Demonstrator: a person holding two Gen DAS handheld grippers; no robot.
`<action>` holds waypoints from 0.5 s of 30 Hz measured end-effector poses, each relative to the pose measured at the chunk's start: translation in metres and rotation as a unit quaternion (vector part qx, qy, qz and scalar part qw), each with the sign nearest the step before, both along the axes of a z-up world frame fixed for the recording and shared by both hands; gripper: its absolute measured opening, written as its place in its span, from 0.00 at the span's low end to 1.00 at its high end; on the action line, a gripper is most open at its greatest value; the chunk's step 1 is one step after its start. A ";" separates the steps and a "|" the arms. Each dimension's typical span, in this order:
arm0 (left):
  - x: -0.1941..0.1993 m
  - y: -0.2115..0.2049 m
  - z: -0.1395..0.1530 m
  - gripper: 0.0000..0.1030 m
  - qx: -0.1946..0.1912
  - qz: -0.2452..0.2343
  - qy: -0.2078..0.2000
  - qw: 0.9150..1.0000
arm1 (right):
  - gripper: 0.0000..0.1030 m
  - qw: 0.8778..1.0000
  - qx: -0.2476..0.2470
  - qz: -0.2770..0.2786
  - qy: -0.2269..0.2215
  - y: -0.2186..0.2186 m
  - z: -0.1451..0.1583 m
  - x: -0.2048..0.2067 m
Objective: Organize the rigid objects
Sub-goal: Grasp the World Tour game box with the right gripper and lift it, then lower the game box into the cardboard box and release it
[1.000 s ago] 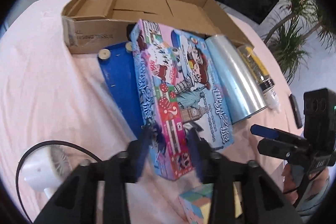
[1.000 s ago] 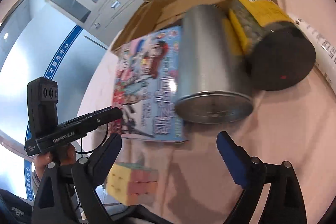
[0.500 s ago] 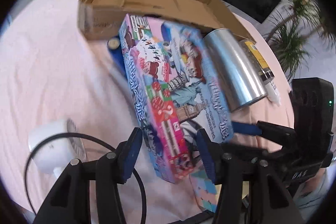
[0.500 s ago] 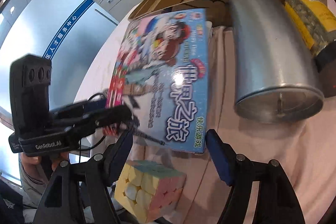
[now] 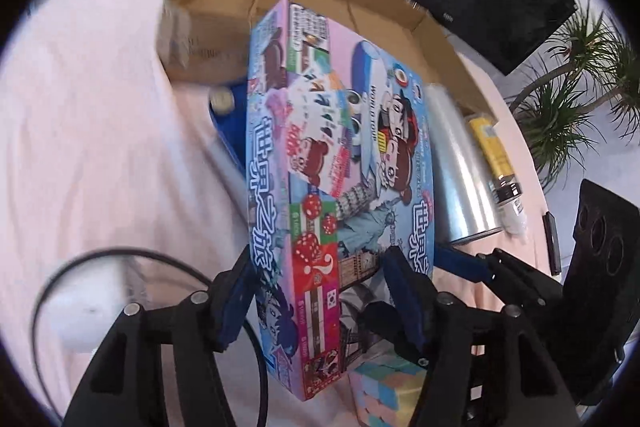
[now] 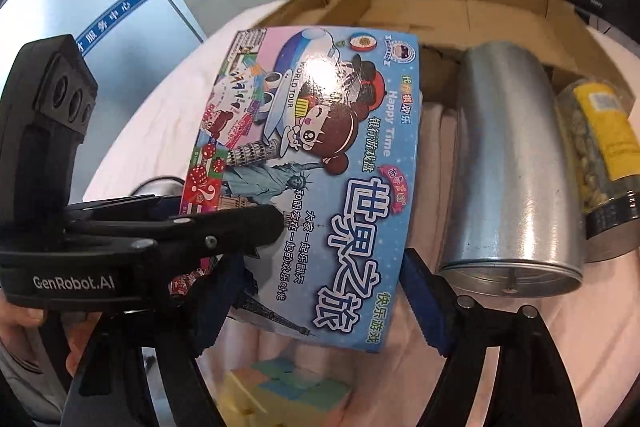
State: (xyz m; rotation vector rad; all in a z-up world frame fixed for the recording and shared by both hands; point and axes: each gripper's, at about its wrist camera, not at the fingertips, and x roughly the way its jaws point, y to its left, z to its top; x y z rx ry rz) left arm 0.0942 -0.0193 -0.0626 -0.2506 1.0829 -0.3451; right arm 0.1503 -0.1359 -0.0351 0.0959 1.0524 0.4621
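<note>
Left tongs [image 5: 320,291] clamping game box [image 5: 340,155] (raised, tilted), right tongs [image 6: 320,295] straddling its end, contact unclear

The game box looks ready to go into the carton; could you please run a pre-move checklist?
1. Left gripper shut on game box: ok, fingers press both sides of its near end.
2. Right gripper on box: not ok, open, pads astride the near edge.
3. Box lifted off the cloth: ok, near end raised; far end cannot tell.
4. Carton open with free floor: ok.
5. Steel can clear of box: ok, beside it, apart.
6. Cube clear: ok, lying below.
</note>
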 end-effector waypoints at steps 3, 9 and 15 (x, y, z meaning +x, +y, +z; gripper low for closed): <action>-0.005 0.002 0.033 0.60 0.015 0.002 -0.049 0.999 | 0.75 0.999 0.006 -0.006 -0.041 0.000 0.028 -0.013; 0.015 -0.005 0.112 0.60 0.037 -0.017 -0.152 0.987 | 0.74 0.989 0.031 -0.037 -0.139 -0.006 0.099 -0.009; 0.047 -0.017 0.152 0.60 0.045 -0.038 -0.193 0.979 | 0.74 0.981 0.039 -0.062 -0.181 -0.014 0.143 0.012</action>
